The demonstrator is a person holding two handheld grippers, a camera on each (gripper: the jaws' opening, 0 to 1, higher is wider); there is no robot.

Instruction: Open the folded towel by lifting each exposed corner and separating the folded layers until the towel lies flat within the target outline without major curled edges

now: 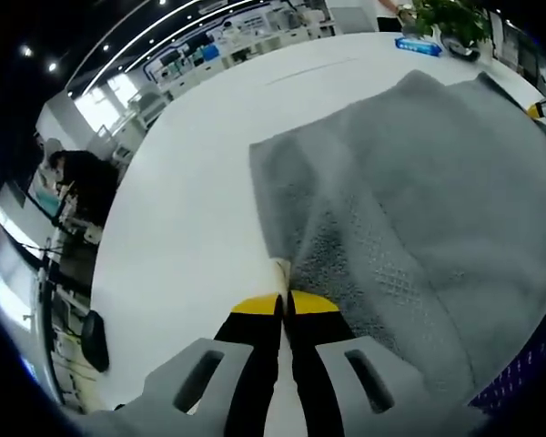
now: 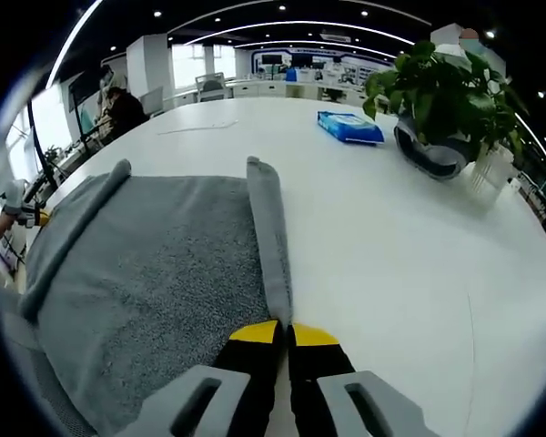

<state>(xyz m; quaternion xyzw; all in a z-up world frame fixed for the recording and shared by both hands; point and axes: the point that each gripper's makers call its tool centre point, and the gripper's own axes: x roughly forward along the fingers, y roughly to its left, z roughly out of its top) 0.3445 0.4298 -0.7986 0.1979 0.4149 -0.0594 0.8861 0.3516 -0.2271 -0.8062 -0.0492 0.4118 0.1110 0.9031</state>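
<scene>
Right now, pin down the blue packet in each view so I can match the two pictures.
Left gripper view: the blue packet lies near the top edge, right of centre, on the white table beyond the grey towel.
Right gripper view: it lies in the upper middle, just left of the potted plant.
Shared landmark: the potted plant, beside the packet in both.

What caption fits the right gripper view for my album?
The right claw is shut on the grey towel's rolled edge, on a white table.
</scene>
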